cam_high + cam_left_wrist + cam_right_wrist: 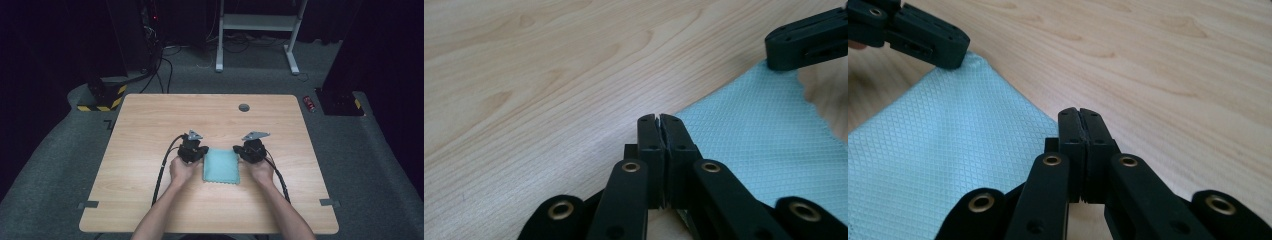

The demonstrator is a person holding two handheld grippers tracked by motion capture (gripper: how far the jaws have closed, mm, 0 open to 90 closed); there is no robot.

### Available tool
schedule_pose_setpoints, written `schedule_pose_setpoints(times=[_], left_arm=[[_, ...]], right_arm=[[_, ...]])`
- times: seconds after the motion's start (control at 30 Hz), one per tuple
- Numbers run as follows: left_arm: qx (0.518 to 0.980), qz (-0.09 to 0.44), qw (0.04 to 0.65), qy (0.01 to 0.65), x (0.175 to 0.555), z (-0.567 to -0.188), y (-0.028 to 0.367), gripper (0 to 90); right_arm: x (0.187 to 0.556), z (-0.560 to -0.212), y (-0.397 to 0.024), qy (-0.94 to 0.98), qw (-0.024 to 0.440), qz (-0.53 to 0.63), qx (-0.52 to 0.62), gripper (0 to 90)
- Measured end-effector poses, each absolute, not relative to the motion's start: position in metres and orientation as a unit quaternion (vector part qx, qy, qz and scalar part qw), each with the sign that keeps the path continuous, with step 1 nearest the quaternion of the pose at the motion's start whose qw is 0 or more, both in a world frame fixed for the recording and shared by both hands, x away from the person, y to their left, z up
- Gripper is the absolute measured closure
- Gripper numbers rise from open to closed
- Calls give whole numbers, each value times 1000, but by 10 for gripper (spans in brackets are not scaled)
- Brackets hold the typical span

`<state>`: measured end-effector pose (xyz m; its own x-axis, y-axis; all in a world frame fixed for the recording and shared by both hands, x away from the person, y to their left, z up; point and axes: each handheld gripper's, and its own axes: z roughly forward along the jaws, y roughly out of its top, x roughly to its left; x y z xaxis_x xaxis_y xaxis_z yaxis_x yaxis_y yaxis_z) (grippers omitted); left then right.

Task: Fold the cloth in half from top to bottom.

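The cloth (220, 166), a light teal square, has both grippers pinched on its far corners: the left gripper (659, 120) has its jaws squeezed together on the far-left corner, and the right gripper (1079, 112) is clamped the same way on the far-right one. Out from there, the cloth lies flat on the table (150, 125), about mid-table, a bit toward the person's edge, with a hand (183, 171) on either side of it.

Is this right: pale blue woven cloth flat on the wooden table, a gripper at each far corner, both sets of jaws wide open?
Not quite. The jaws are closed, not wide open: each gripper view shows its pair pressed together. The rest holds: the pale blue woven cloth lies flat on the wooden table, with the left gripper and right gripper at its far corners.
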<state>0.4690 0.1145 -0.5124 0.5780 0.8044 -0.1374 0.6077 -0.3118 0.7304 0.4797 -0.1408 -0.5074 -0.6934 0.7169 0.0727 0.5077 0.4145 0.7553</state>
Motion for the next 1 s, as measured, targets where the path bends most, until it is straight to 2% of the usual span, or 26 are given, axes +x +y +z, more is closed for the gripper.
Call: schedule_pose_setpoints(times=[0.17, 0.2, 0.23, 0.3, 0.4, 0.7, 1.0], left_arm=[[802, 131, 379, 443, 471, -518, 114, 876], [803, 133, 378, 442, 471, -518, 114, 869], [802, 136, 375, 444, 471, -518, 114, 848], [798, 132, 376, 451, 470, -516, 117, 725], [794, 136, 384, 452, 465, -510, 123, 625], [777, 163, 400, 457, 439, -502, 144, 506], [757, 173, 418, 471, 413, -499, 176, 475]], right_arm=[[486, -518, -134, 834, 127, 380, 380, 885], [487, -519, -135, 833, 125, 382, 380, 871], [488, -520, -136, 832, 124, 382, 382, 821], [488, -519, -139, 828, 120, 387, 388, 699], [484, -513, -147, 816, 116, 403, 397, 633], [466, -506, -169, 799, 123, 424, 408, 612], [442, -496, -200, 786, 137, 435, 418, 610]])
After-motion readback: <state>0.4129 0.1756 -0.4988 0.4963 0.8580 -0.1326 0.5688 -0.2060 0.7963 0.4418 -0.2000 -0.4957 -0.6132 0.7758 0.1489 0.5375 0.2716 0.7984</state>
